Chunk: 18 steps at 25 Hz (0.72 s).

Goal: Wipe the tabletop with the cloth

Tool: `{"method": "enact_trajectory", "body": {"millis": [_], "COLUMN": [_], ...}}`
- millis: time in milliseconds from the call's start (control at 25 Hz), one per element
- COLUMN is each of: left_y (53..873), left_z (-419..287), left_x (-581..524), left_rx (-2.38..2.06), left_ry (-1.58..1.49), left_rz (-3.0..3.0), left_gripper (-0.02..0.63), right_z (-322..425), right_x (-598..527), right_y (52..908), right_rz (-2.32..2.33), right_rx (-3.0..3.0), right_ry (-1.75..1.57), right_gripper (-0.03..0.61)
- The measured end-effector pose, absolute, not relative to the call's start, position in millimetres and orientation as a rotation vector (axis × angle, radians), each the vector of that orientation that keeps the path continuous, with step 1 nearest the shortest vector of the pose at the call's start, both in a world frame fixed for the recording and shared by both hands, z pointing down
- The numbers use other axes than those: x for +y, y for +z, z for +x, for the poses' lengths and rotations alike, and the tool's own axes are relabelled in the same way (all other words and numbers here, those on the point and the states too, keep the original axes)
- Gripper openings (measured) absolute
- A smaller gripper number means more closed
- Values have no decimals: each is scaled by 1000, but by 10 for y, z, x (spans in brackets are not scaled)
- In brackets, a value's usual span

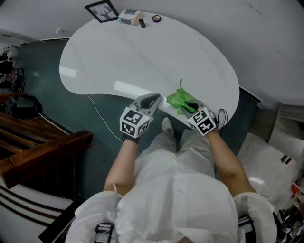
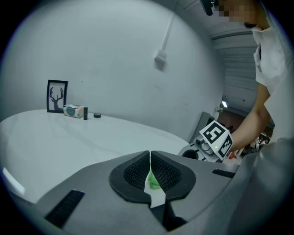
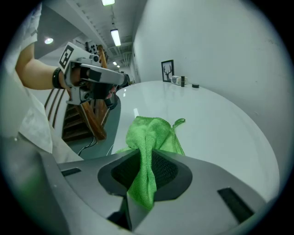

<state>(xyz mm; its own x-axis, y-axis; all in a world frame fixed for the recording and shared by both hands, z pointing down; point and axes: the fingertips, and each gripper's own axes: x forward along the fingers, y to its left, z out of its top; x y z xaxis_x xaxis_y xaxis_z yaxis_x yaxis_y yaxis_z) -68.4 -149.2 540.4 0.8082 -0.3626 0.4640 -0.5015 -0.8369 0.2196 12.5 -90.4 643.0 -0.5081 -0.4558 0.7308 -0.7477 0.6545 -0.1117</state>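
A green cloth (image 1: 179, 98) lies bunched near the front edge of the white tabletop (image 1: 142, 52). My right gripper (image 1: 190, 106) is shut on the cloth's near end; in the right gripper view a fold of the cloth (image 3: 149, 137) runs down between the jaws of that gripper (image 3: 146, 170). My left gripper (image 1: 153, 99) hovers at the table's front edge just left of the cloth, apart from it. Its jaws are shut with nothing held. In the left gripper view this gripper (image 2: 150, 159) shows only a sliver of green through the slit between its jaws.
At the table's far end stand a framed deer picture (image 1: 102, 10), a tissue box (image 1: 128, 17) and small dark items (image 1: 156, 18). Wooden stairs (image 1: 42, 147) rise at the left. A thin cable (image 1: 101, 118) trails on the floor under the table's edge.
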Motion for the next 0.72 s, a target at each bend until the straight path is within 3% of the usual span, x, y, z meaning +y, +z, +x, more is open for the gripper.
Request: {"method": "enact_trajectory", "body": {"millis": [320, 720], "left_y": [5372, 5440], "left_z": [-397, 179], "left_x": [-1361, -1019], "left_rx": [-659, -673], "left_ry": [576, 585], "left_rz": [2665, 2637], "left_gripper": [20, 20], "right_z": [312, 1740], "right_x": [-392, -762], "right_y": [6471, 6491], "right_rz": [679, 1000], "right_rx": [-2238, -2161], "right_ry": [428, 533], "right_gripper": [70, 69]}}
